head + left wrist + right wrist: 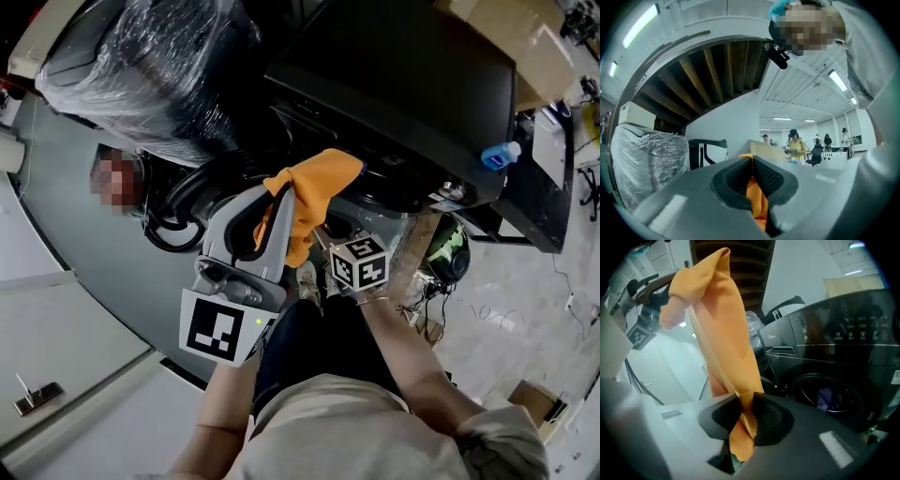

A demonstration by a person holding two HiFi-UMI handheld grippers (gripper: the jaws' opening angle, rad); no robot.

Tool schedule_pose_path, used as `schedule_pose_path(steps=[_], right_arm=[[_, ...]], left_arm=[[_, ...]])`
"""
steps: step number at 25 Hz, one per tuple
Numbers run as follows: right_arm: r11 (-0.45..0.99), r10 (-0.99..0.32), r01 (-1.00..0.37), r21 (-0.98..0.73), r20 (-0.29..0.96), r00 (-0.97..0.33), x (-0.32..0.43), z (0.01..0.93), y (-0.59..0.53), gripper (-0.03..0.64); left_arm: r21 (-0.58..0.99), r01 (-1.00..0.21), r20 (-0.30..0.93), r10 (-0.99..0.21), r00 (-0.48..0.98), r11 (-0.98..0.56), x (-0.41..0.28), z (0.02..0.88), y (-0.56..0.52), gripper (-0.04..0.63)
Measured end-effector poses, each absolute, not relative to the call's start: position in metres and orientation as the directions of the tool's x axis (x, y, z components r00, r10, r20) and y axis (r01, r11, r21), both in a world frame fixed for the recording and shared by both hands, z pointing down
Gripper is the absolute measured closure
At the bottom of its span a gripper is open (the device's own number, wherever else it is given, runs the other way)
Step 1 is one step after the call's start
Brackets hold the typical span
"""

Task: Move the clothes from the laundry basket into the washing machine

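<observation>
We held the orange cloth [316, 190] aloft, stretched between the left claw [752, 165] and the right claw [746, 404], each clamped shut on a fold, in open space just before the dark washing machine [834, 359], with a plastic-wrapped appliance [141, 66] beside it and black cables [174, 231] on the floor [80, 220] below.

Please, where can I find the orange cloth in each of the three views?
Head view: the orange cloth is at the centre, just below the dark machine.
Left gripper view: bottom centre, pinched between the jaws.
Right gripper view: left of centre, rising from the closed jaws.
Shared landmark: the black washing machine, at the top in the head view and at the right in the right gripper view.
</observation>
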State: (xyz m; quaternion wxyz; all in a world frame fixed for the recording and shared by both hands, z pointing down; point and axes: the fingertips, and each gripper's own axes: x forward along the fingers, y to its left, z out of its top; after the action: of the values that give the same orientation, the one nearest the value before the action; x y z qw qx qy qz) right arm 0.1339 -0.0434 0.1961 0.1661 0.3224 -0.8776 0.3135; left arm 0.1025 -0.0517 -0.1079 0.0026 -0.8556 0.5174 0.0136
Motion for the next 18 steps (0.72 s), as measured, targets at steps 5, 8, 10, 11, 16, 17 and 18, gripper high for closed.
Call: schedule_pose_path(steps=[5, 8, 10, 11, 16, 17, 18], right_arm=[[0.575, -0.498, -0.688, -0.443, 0.478, -0.724, 0.156, 0.188, -0.048, 0.584], [0.550, -0.530, -0.697, -0.460, 0.453, -0.717, 0.169, 0.180, -0.049, 0.584], [0.529, -0.560, -0.705, -0.472, 0.431, -0.708, 0.180, 0.173, -0.051, 0.584], [0.517, -0.576, -0.710, -0.477, 0.419, -0.702, 0.185, 0.169, -0.053, 0.584], [0.479, -0.640, -0.717, -0.507, 0.357, -0.680, 0.207, 0.142, -0.062, 0.584], [0.473, -0.648, -0.716, -0.514, 0.347, -0.678, 0.211, 0.137, -0.063, 0.585], [0.469, -0.656, -0.714, -0.521, 0.336, -0.676, 0.213, 0.131, -0.064, 0.586]], left_arm=[[0.003, -0.883, -0.030, -0.882, 0.470, -0.470, 0.104, -0.103, -0.060, 0.584], [-0.005, -0.887, -0.023, -0.886, 0.462, -0.462, 0.101, -0.099, -0.065, 0.584], [-0.007, -0.889, -0.016, -0.889, 0.458, -0.458, 0.099, -0.095, -0.067, 0.584], [-0.006, -0.889, -0.012, -0.889, 0.457, -0.457, 0.099, -0.092, -0.068, 0.584], [0.012, -0.887, 0.013, -0.887, 0.462, -0.462, 0.102, -0.075, -0.073, 0.583], [0.019, -0.885, 0.021, -0.885, 0.465, -0.465, 0.104, -0.070, -0.074, 0.583], [0.024, -0.884, 0.027, -0.883, 0.468, -0.467, 0.106, -0.066, -0.074, 0.583]])
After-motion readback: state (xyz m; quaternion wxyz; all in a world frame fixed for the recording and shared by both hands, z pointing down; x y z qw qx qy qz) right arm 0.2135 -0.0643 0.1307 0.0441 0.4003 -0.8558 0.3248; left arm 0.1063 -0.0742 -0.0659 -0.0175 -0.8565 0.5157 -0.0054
